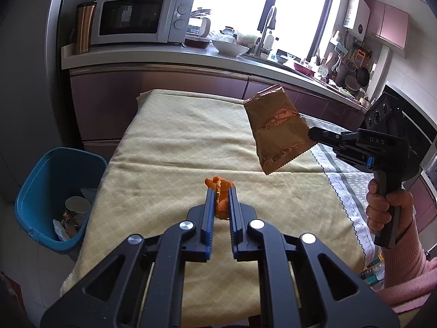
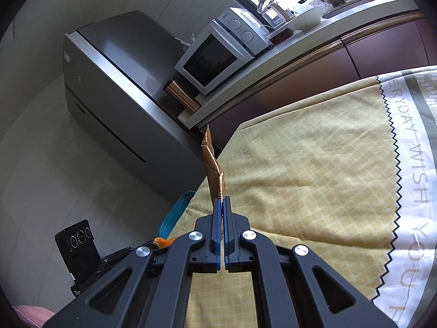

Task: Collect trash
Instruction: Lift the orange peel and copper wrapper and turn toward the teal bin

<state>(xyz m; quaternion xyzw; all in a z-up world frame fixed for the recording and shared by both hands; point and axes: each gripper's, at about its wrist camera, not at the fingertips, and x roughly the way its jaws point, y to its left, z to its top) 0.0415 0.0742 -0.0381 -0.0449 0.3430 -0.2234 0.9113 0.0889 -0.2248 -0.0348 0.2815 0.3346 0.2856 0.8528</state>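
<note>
My left gripper (image 1: 220, 191) is shut on a piece of orange peel (image 1: 221, 194) and holds it over the yellow tablecloth (image 1: 169, 147). My right gripper (image 2: 221, 201), also in the left wrist view (image 1: 310, 134), is shut on the corner of a brown foil snack bag (image 1: 275, 128) and holds it in the air above the table; in the right wrist view the bag (image 2: 212, 164) shows edge-on. A blue trash bin (image 1: 58, 199) with a paper cup and scraps inside stands on the floor left of the table; its rim shows in the right wrist view (image 2: 174, 213).
A kitchen counter (image 1: 164, 57) runs behind the table with a microwave (image 1: 142, 17), a copper tumbler (image 1: 84, 27), bowls and a sink. A grey fridge (image 2: 114, 87) stands left of the counter. A grey-and-white printed cloth (image 2: 415, 164) covers the table's right part.
</note>
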